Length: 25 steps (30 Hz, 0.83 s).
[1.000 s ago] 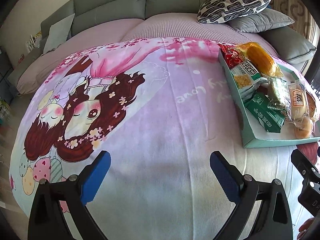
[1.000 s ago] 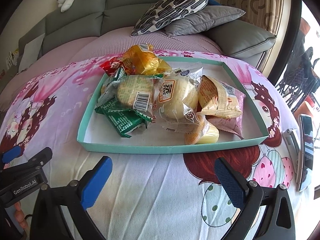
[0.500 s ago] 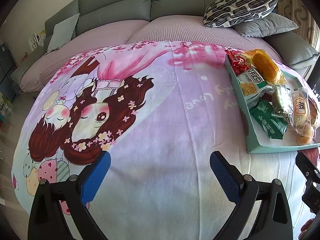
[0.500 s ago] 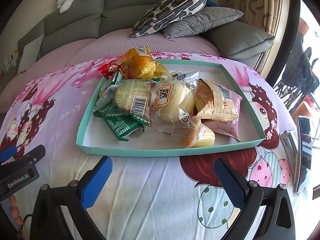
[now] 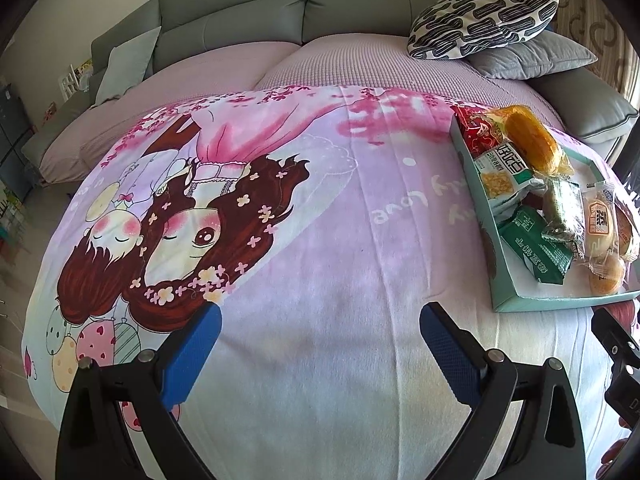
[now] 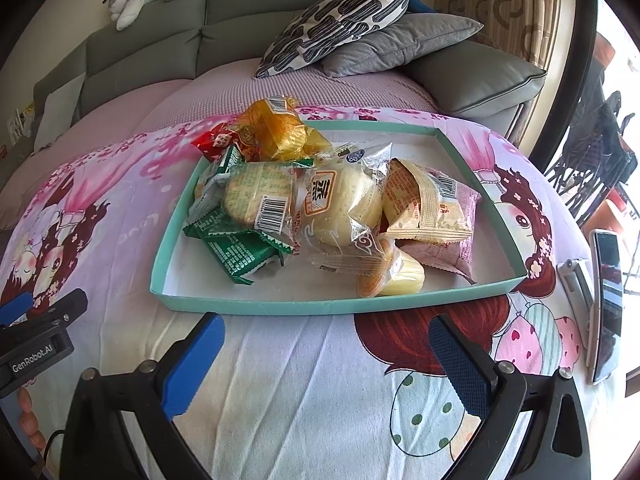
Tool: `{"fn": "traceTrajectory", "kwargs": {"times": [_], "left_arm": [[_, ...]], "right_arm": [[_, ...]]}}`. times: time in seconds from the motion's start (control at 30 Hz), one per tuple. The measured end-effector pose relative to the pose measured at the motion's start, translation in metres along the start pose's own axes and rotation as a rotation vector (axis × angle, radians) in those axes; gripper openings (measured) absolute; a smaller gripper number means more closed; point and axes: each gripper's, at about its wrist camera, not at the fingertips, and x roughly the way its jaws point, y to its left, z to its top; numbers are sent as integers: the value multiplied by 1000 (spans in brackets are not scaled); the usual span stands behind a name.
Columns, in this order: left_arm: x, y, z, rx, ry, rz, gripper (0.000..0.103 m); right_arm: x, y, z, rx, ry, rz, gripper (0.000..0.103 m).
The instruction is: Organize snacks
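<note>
Right wrist view: right gripper [image 6: 326, 340] spread, empty, before snack tray [image 6: 280, 307]; phone [image 6: 606, 304] alongside. Left gripper [image 5: 320, 332] spread over bare blanket [image 5: 320, 240].

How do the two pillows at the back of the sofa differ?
The patterned pillow is white with bold black squiggles; the grey pillow is plain. The patterned pillow leans propped up on top; the grey pillow lies flatter beneath it. Both sit on the grey sofa, behind the snack tray.

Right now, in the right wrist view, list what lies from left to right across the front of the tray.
Green wafer packet → clear-wrapped white bun → pale pink packet → tray's right wall → phone lying on the blanket outside the tray.
</note>
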Motion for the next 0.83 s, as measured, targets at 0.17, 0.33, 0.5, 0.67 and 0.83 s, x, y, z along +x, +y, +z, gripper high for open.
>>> {"fn": "traceTrajectory", "kwargs": {"times": [0.17,0.33,0.5,0.67,0.83], "left_arm": [[0,0,0,-5,-1,0,99],[-1,0,1,-8,-8,0,99],[-3,-1,1,-4,-20,11,99],[-7,-1,0,-2,-43,16,99],[-5,0,1,-13,-38,4,99]], "right_arm": [[0,-1,0,2,1,2,103],[0,-1,0,2,-2,3,103],[0,-1,1,0,-1,3,103],[1,0,1,-2,1,0,103],[0,0,0,-4,2,0,103]]}}
